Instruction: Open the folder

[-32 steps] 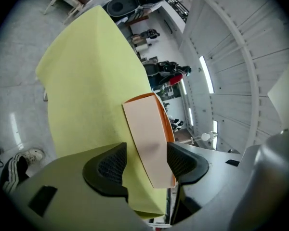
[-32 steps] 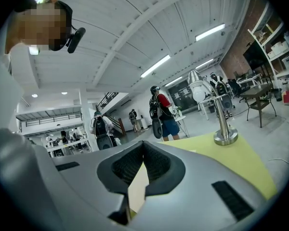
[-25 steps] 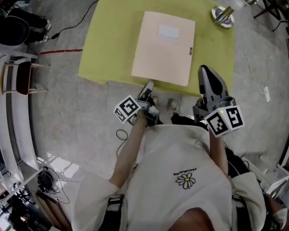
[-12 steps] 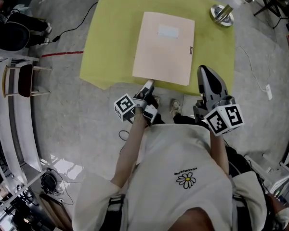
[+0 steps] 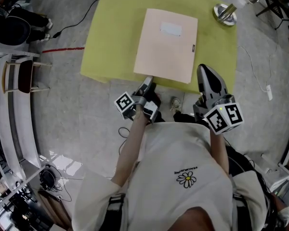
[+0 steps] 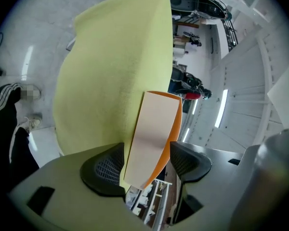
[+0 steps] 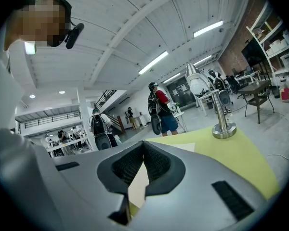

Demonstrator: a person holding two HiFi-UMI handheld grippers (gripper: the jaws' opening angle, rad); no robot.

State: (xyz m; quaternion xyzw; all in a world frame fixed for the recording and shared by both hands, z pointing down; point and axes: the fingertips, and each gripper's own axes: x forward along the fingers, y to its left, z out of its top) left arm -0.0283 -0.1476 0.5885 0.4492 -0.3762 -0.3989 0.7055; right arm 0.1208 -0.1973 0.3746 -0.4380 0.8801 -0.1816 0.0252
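Note:
A cream folder [image 5: 166, 44] lies shut and flat on the yellow table [image 5: 111, 32], with a pale label [image 5: 171, 29] near its far end. My left gripper [image 5: 148, 79] is at the folder's near left corner, rolled onto its side. In the left gripper view its jaws stand wide open around that corner of the folder [image 6: 154, 124], whose orange underside shows; the pads do not press on it. My right gripper [image 5: 204, 70] hovers at the table's near right edge, beside the folder. Seen close up, the right gripper [image 7: 143, 146] is shut with nothing in it.
A metal lamp base [image 5: 225, 14] stands at the table's far right corner and rises ahead of the right gripper, lamp base [image 7: 224, 129]. Chairs [image 5: 19, 76] and a bench line the left side. Cables trail over the grey floor. People stand far off in the hall.
My left gripper has rolled about its own axis while staying at the folder's near left corner. The right gripper has kept still and shut.

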